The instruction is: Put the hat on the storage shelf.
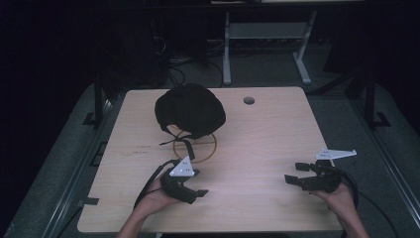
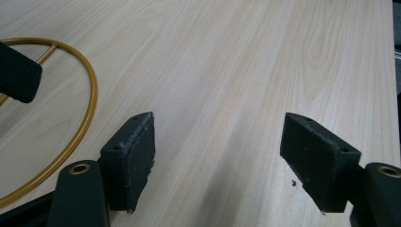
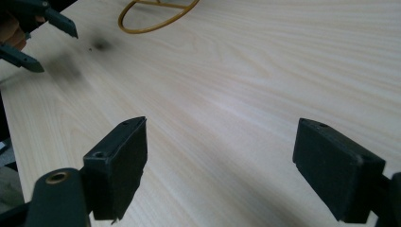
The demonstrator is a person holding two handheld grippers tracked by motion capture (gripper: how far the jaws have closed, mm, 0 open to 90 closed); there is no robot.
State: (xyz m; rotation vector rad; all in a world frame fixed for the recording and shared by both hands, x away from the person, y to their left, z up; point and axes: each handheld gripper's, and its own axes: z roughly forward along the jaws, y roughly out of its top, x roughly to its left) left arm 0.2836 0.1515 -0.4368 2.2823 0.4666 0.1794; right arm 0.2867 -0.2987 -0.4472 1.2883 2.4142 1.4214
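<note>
Hat [image 1: 190, 109]: black, soft, domed, strap hanging, on gold ring stand [image 1: 195, 147], far left of table [image 1: 267, 148]
Left gripper [image 1: 197, 183]: jaws apart, empty
Right gripper [image 1: 295, 172]: jaws apart, empty

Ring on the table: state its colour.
Yellow-gold ring; the left gripper view shows it best.

Table [image 1: 257, 144]: pale wood-grain top, smooth, low satin sheen. Black bag [image 1: 190, 109]: soft matt cloth, with a coarse woven strap [image 2: 16, 78]; the ring [image 2: 87, 101] under it looks like thin gold-coloured metal with a slight gloss. Left gripper [image 2: 217, 161] and right gripper [image 3: 220, 170]: matt black plastic bodies, jaw pads rough and foam-like with frayed edges, brass-coloured eyelets at the base.
</note>
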